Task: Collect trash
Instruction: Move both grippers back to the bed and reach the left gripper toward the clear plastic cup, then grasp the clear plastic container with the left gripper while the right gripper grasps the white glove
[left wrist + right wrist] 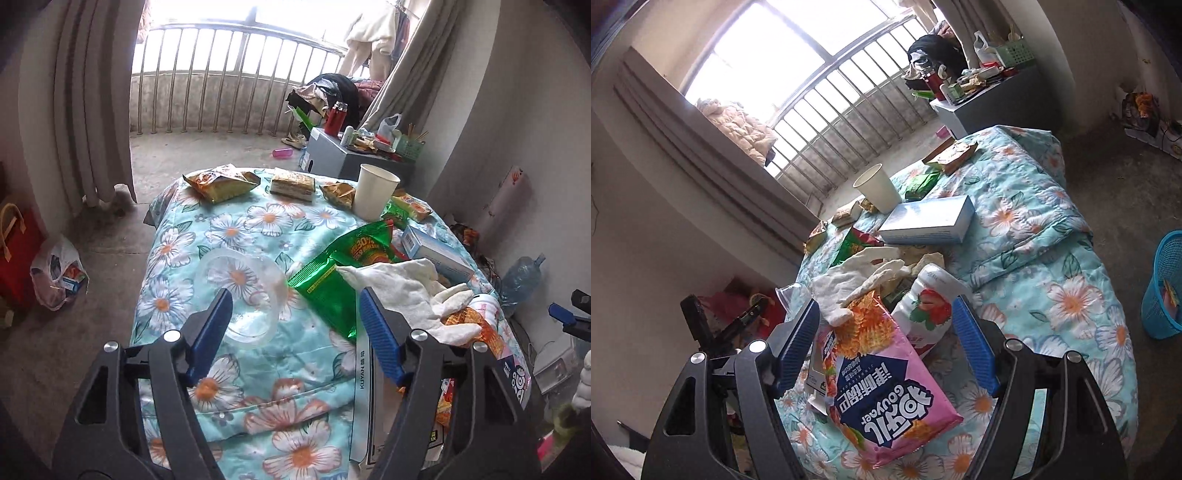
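Observation:
Trash lies scattered on a floral quilt (229, 236). My left gripper (295, 325) hovers open over it, with a clear plastic bowl (243, 295) by its left finger and a green snack bag (343, 269) ahead, neither one touched. A white glove (406, 288) lies on the green bag. Farther back stand a paper cup (375, 192), yellow wrappers (221, 182) and a cracker pack (291, 184). My right gripper (886, 332) is open above a pink snack bag (886, 391), which lies between its fingers without touching the pads. A strawberry-print packet (931, 306) sits just beyond.
A blue mesh bin (1165, 284) stands on the floor to the right of the quilt. A blue-and-white box (931, 221) rests mid-quilt. A grey cabinet (332, 155) loaded with clutter is behind. A plastic bag (55, 277) and red bag (18, 251) sit on the floor at left.

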